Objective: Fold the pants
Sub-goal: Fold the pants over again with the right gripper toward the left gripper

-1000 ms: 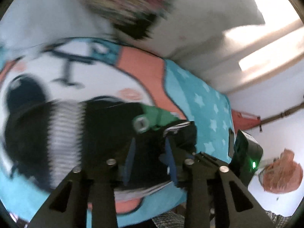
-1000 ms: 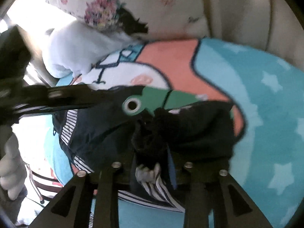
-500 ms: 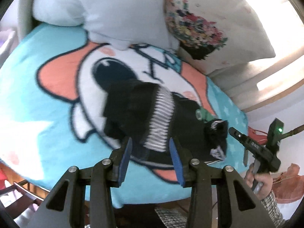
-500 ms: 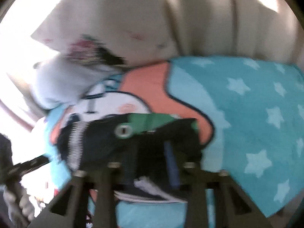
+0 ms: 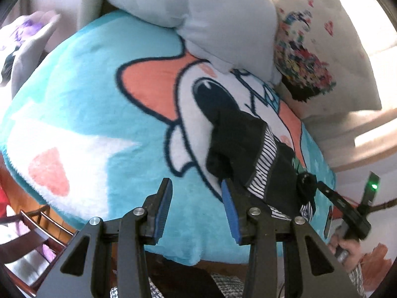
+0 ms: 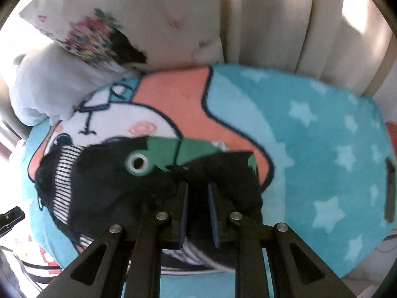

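The dark pants (image 5: 250, 154) with a black-and-white striped band and a green patch lie bunched on the turquoise cartoon blanket (image 5: 104, 114). My left gripper (image 5: 196, 208) is open and empty, pulled back to the left of the pants above the blanket. In the right wrist view the pants (image 6: 106, 181) spread left and centre. My right gripper (image 6: 197, 213) has its blue pads a small gap apart over the near dark fold; the pads do not press the cloth. It also shows in the left wrist view (image 5: 320, 186), at the pants' far end.
A pale grey pillow (image 5: 198, 17) and a floral pillow (image 5: 320, 57) lie at the head of the blanket. The padded cream headboard (image 6: 285, 24) stands behind. A dark wooden chair (image 5: 34, 231) is below the blanket's left edge.
My left gripper has let go of the pants, opened, and drawn back to the left. My right gripper has pulled back and its pads have parted; the pants lie on the blanket.
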